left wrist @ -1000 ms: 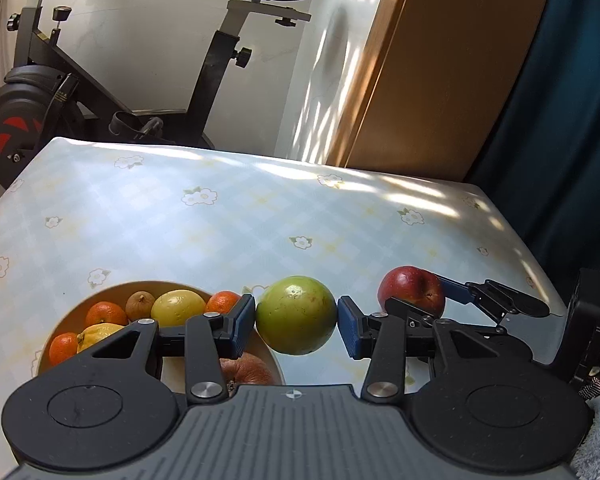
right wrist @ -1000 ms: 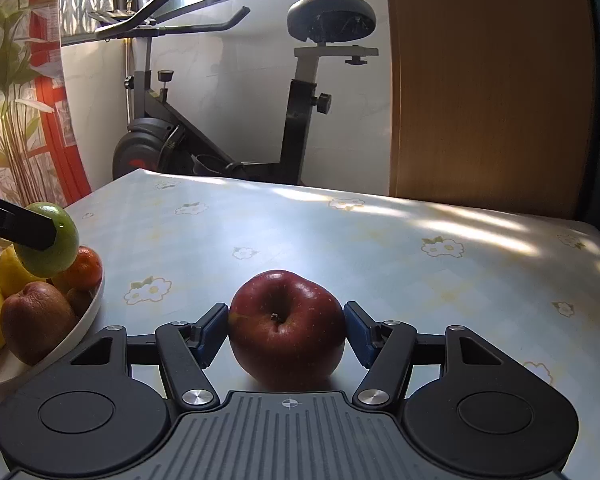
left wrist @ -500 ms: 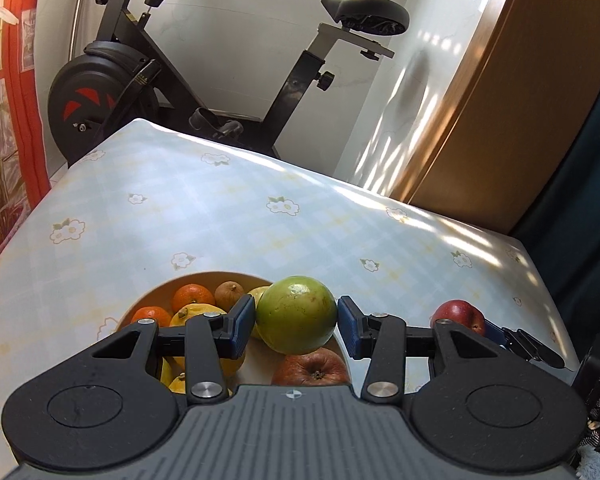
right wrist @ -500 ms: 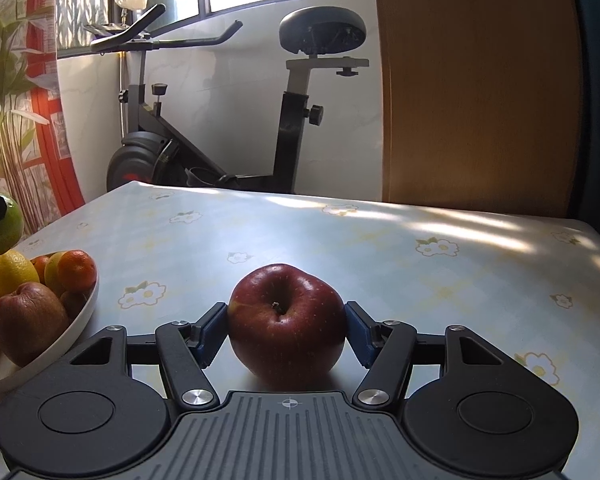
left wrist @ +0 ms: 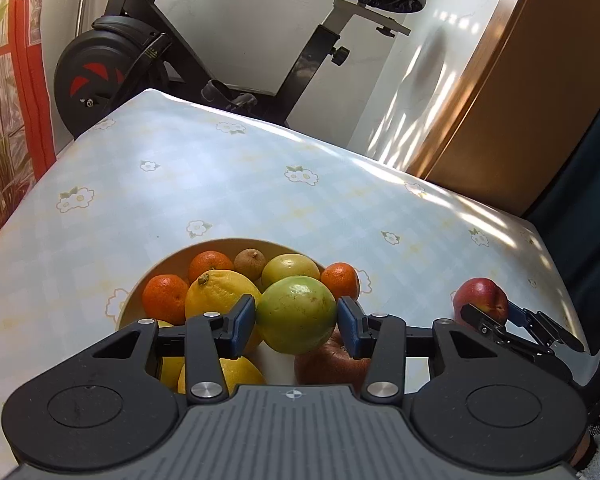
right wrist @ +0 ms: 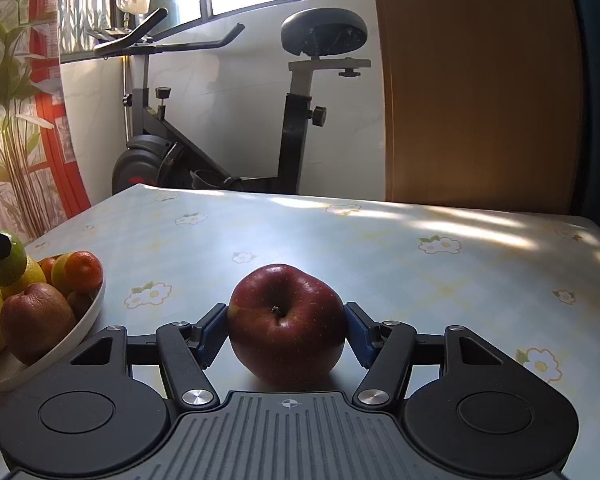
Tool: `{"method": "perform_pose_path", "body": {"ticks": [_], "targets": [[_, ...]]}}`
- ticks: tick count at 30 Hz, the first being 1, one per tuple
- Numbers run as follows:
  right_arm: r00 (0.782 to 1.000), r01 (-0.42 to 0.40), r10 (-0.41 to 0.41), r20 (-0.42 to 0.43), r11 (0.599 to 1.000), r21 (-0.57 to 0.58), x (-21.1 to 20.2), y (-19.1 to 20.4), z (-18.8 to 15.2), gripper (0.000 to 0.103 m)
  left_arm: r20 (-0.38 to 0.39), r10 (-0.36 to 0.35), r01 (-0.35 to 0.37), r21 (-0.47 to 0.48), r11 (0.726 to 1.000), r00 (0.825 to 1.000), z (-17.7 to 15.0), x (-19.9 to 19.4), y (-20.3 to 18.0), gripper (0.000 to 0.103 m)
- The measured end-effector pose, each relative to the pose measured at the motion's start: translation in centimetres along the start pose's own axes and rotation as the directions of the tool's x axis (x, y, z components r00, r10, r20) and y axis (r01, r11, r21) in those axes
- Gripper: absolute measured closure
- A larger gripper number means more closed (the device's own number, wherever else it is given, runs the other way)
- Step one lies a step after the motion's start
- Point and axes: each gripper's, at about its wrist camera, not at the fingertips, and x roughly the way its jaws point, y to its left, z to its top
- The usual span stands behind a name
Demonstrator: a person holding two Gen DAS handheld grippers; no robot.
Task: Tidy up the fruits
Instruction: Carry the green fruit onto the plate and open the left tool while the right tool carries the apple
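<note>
My left gripper [left wrist: 296, 320] is shut on a round green fruit [left wrist: 296, 314] and holds it just above a cream bowl [left wrist: 220, 242]. In the bowl lie oranges, lemons, a brown kiwi-like fruit and a brownish-red apple. At the right, a red apple [right wrist: 286, 320] sits low on the flowered tablecloth, with my right gripper [right wrist: 286, 332] shut on it, both blue pads against its sides. From the left wrist view the same apple [left wrist: 480, 296] and right gripper [left wrist: 492, 312] show near the table's right edge. The right wrist view catches the bowl [right wrist: 80, 328] and green fruit [right wrist: 6, 264] at far left.
A black exercise bike [left wrist: 148, 52] stands behind the table's far edge. A wooden panel [right wrist: 476, 80] and a dark curtain [left wrist: 580, 168] close off the right. A red-framed window with plants [right wrist: 16, 120] is on the left. Bare tablecloth [left wrist: 260, 184] stretches beyond the bowl.
My left gripper has carried the green fruit leftward, from beside the bowl to over its fruit pile, rolling a little. The right gripper and red apple have stayed put.
</note>
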Motion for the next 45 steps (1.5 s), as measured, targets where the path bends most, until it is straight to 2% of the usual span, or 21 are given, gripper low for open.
{"method": "perform_pose_path", "body": {"ticks": [10,21,29,36,45], "targets": [[1.0,0.0,0.0,0.0,1.0,-0.001,0.0,-0.1,0.0,0.045,-0.007,0.036,-0.035,0.096,0.995,0.999,0.4,1.7,-1.5,0.055],[1.0,0.0,0.0,0.0,1.0,-0.001,0.0,-0.1,0.0,0.045,-0.007,0.049,-0.048,0.107,0.993,0.999,0.6,2.2,-1.9,0.055],[1.0,0.0,0.0,0.0,1.0,0.0,0.0,-0.1,0.0,0.045,-0.001,0.028,-0.028,0.061,0.998,1.0,0.7,1.7,-1.1,0.055],[1.0,0.0,0.0,-0.004,1.0,-0.006,0.0,0.0,0.1,0.045,0.059,0.027,-0.03,0.054,0.998,0.998,0.6,-0.3,-0.5,0.052],[1.0,-0.015,0.016,-0.025,0.999,0.038,-0.5,-0.3,0.1,0.045,0.108,0.056,-0.054,-0.027,0.998,0.993,0.6,-1.9,1.7,0.052]]}}
